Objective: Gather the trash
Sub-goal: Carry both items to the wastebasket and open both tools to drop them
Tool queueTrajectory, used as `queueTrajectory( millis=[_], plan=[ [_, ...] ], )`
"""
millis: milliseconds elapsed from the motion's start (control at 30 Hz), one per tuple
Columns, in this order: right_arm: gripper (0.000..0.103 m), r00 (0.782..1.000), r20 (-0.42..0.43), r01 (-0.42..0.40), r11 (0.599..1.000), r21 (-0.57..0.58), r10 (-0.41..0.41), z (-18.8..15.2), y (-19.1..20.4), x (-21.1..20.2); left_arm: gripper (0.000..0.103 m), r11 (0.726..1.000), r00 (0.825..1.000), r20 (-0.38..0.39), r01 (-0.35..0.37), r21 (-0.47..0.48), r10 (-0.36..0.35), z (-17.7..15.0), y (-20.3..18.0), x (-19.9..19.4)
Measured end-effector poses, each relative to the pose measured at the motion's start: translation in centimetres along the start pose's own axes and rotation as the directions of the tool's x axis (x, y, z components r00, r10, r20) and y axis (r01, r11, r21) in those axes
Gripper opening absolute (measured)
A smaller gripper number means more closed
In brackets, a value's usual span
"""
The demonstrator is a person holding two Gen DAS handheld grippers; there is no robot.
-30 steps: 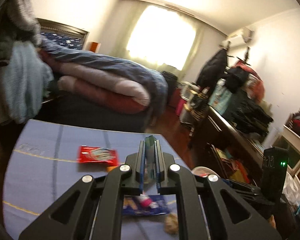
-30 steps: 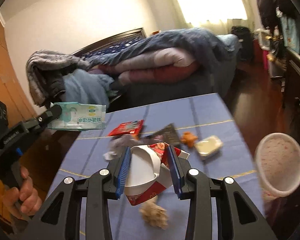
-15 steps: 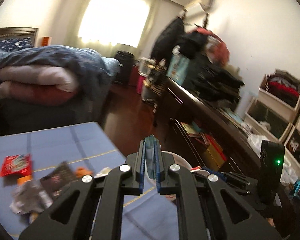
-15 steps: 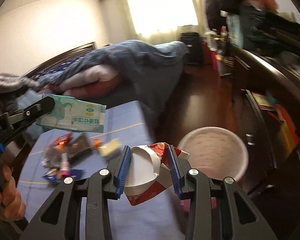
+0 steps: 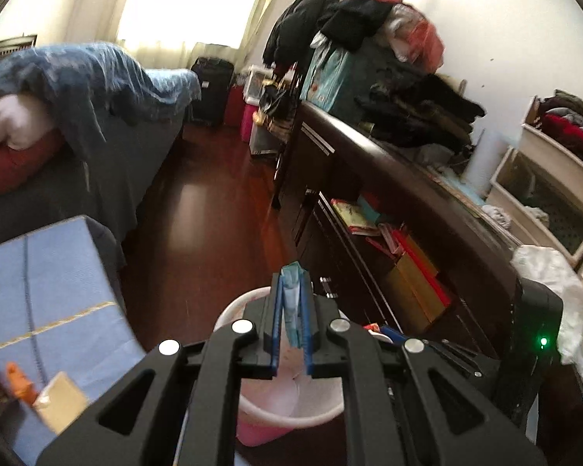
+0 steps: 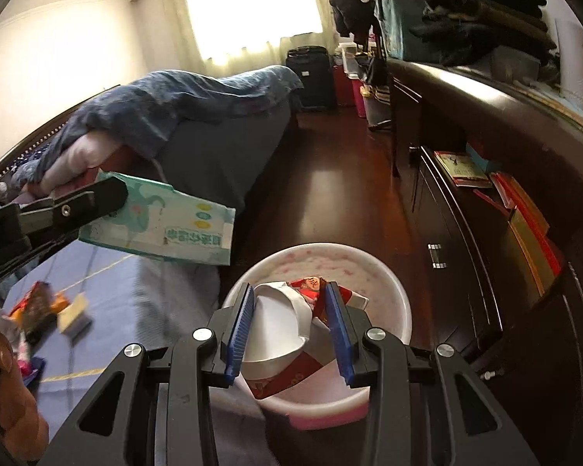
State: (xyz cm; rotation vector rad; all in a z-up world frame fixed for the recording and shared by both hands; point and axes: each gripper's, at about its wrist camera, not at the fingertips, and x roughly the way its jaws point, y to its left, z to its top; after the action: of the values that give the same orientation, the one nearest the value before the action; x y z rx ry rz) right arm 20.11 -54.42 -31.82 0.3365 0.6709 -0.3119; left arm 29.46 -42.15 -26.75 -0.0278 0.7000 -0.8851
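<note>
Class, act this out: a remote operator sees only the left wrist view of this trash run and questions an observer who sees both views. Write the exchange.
Operator: My left hand-held gripper pinches something teal, edge-on. What is it?
Observer: A flat pale-green wipes packet with printed text, gripped at one end.
Operator: What does the right hand-held gripper hold?
Observer: A crushed red-and-white paper carton, clamped between its pads.
Operator: Is that one over the bin?
Observer: Yes, it appears lined up over the pink wastebasket opening.

Bright curtained window (image 5: 186,4), dark wood floor (image 5: 210,209), bed (image 6: 198,132), dresser (image 5: 388,178), possibly shelving behind
</note>
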Motion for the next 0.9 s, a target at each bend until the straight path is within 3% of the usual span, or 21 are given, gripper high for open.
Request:
queueTrajectory(
  millis=[133,267,567,733,900],
  plan=[
    [0.039,0.999,-0.023,0.037,0.999,-0.002,-0.037,0.2,-1.4,3.0,0.017,0.999,0.999,-0.053,-0.015,-0.032,0.013,-0.3,0.7,3.5],
    [0.046,0.998,-0.044,0.053,0.998,0.026,-0.052,-0.3,-2.4,4.4,0.036,0.997,0.997,-0.075,-0.022,-0.070,0.017,-0.8,1.5,4.9],
    [0.059,0.996,-0.044,0.081,0.997,0.011,-0.081,-1.0,-0.8,2.1,0.056,0.996,1.000,-0.024,0.005,-0.084,-0.007,-0.9,1.6,0.4],
    [0.074,0.998,-0.024,0.052,0.999,-0.013,-0.052,-1.3,2.2,-1.3,0.082,0.991,0.991,0.049,-0.118,-0.066,0.121,-1.2,2.2,-6.0],
    [0.085,1.000,0.007,0.014,0.997,-0.070,-0.014,-1.8,6.1,-4.4,0.096,0.958,0.955,0.090,-0.276,-0.073,0.282,-2.0,4.4,-12.3]
  ],
)
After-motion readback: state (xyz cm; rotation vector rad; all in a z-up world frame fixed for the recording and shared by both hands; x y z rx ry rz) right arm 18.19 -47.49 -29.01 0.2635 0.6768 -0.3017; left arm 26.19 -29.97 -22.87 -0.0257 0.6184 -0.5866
